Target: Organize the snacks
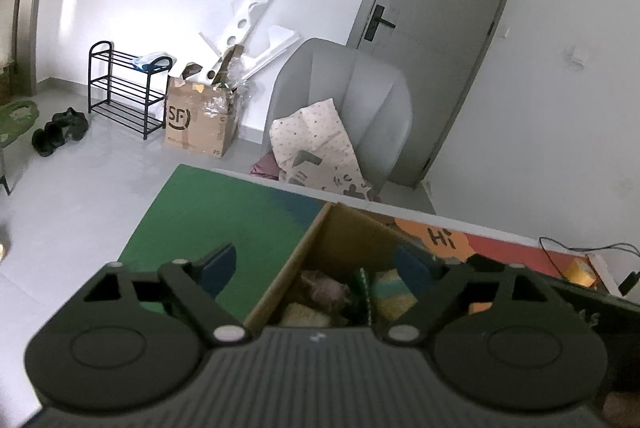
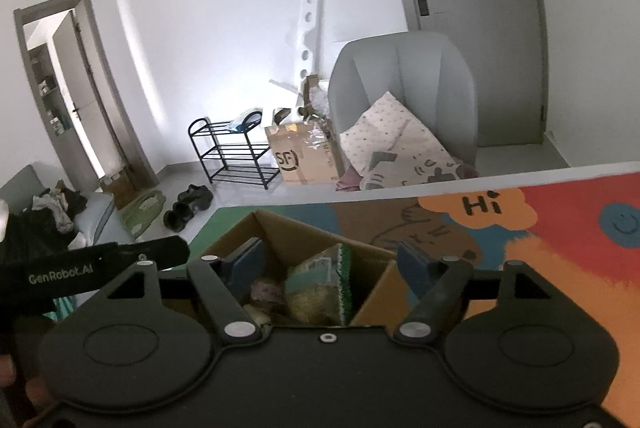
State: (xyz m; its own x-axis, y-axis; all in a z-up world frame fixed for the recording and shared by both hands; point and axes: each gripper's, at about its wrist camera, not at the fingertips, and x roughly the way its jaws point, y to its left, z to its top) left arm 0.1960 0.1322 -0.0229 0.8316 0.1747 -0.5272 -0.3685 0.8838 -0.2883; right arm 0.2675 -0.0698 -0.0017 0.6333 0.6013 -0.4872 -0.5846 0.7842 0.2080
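Snack packets [image 2: 320, 280] in a cardboard box [image 1: 320, 240] at lower centre look light and crinkly, best pinched by an edge, beneath both grippers' [image 1: 316, 268] [image 2: 332, 264] spread, empty jaws.

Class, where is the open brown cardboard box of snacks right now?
In both wrist views the open brown cardboard box sits on the colourful table mat, just ahead of the claws, left of the orange "Hi" bubble.

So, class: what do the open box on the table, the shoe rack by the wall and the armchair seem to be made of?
Box: corrugated cardboard, matte brown, with thin folded walls.
Shoe rack: probably metal, painted black, judging by its thin tubes and bars.
Armchair: smooth grey upholstery with seams, possibly leather or imitation; hard to tell.
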